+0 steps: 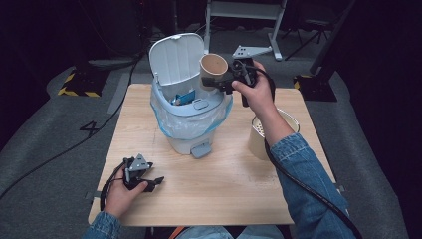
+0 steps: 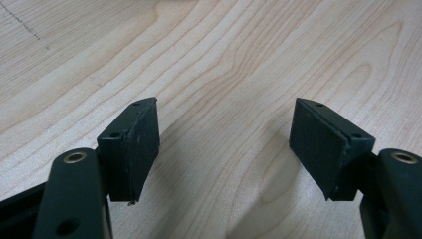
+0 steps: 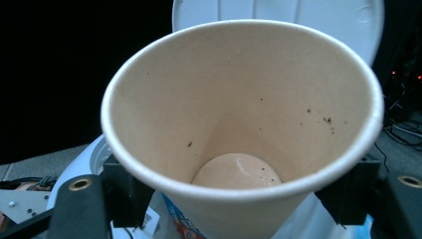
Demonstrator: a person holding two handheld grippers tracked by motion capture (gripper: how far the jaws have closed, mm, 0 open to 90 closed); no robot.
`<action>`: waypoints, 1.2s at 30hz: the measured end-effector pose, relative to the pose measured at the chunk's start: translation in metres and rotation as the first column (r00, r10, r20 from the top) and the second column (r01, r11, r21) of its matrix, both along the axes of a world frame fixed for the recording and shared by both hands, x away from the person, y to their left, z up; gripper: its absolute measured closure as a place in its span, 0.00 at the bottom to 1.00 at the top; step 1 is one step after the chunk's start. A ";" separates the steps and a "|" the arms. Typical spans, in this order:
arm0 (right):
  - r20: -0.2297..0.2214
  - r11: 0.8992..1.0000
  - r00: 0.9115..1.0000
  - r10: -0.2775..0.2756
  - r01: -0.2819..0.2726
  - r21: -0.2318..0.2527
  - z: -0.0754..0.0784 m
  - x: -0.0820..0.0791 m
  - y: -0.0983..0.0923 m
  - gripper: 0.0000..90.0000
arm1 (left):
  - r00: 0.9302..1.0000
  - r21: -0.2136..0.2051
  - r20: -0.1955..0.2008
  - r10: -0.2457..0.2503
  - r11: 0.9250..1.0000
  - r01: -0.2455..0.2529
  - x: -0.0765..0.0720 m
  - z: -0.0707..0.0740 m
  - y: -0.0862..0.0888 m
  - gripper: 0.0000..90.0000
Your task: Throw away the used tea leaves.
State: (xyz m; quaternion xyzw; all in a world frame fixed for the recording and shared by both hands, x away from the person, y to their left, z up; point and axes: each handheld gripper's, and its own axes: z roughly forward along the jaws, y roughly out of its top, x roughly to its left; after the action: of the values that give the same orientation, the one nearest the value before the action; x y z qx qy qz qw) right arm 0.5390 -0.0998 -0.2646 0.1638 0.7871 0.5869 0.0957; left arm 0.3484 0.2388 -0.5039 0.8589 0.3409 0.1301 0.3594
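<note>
The right gripper (image 1: pixel 225 83) holds one paper cup (image 1: pixel 213 65), with its jaws pressed on the two sides of the cup wall. In the right gripper view the cup (image 3: pixel 239 114) stands so near the camera that the pads are mostly covered by its rim; only a dark corner shows at each side. The cup is held over the open bin (image 1: pixel 191 117), near the bin's 1 o'clock edge, its mouth turned toward the camera. Inside the cup there are small dark specks and a pale bottom.

The bin is one, pale blue, at about 12 o'clock from the middle of the table (image 1: pixel 224 184). Its lid (image 1: pixel 176 57) stands up open at the far side. A clear bag liner (image 1: pixel 174 122) hangs over the rim. Something blue lies inside the bin, but what it is I cannot make out. A small pedal (image 1: pixel 201 149) sticks out at the bin's 6 o'clock side.

A second container (image 1: pixel 259 142), cream coloured, stands at 3 o'clock from the bin; the right forearm covers a large part of it.

The left gripper (image 1: pixel 154 181) rests low at the table's 7 o'clock corner. Its two jaws are wide apart, with bare wood between them in the left gripper view (image 2: pixel 226 144).
</note>
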 end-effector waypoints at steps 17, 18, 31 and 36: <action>-0.042 0.990 0.999 0.018 -0.024 -0.140 -0.007 0.000 0.034 0.30 | 1.000 0.000 0.000 0.000 1.000 0.000 0.000 0.000 0.000 0.32; -0.041 0.988 0.999 0.017 -0.023 -0.154 -0.008 -0.001 0.036 0.30 | 1.000 0.001 0.000 -0.001 1.000 0.001 0.000 0.000 0.000 0.32; 0.002 0.964 1.000 0.024 -0.023 -0.265 -0.008 -0.005 0.046 0.17 | 1.000 -0.001 0.001 0.000 1.000 0.000 0.000 0.000 0.000 0.32; 0.021 0.970 0.999 0.029 -0.023 -0.241 -0.003 -0.008 0.044 0.17 | 1.000 -0.001 0.001 0.001 1.000 -0.001 0.000 0.000 0.000 0.32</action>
State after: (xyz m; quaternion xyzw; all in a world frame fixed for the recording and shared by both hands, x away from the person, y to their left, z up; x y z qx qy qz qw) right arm 0.5310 -0.0554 -0.2675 0.1334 0.8534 0.4902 0.1167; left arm 0.3484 0.2388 -0.5040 0.8585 0.3410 0.1305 0.3601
